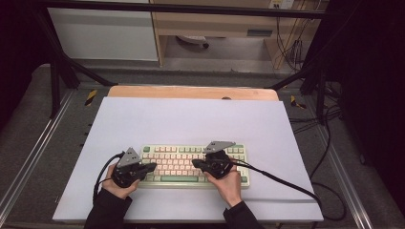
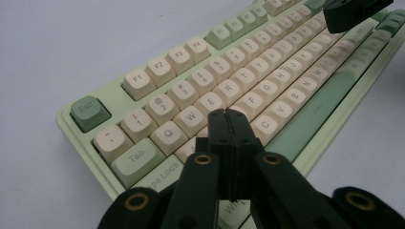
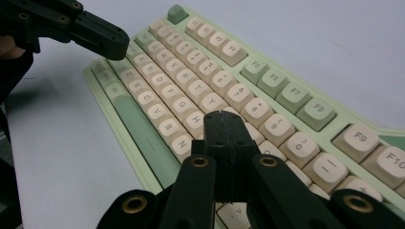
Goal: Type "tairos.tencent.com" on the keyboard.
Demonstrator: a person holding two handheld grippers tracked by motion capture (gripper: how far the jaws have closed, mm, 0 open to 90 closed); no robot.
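Although the keyboard (image 1: 191, 164) lay in plain sight near the front edge of the white table sheet (image 1: 191, 119), its two ends were partly covered in the high view by the grippers and the hands holding them, and its key legends were too small to read there. Its long axis ran left to right across the table, the space bar row toward the person and the function row away. In the left gripper view the bottom rows were cut off behind the jaws of the left gripper (image 2: 232, 117), which were pressed together, pinching nothing, above the keys near the S and D region. The right gripper (image 3: 224, 119), jaws likewise pressed together and empty, hung over the keys around J and K; whether either tip touched a key could not be told.
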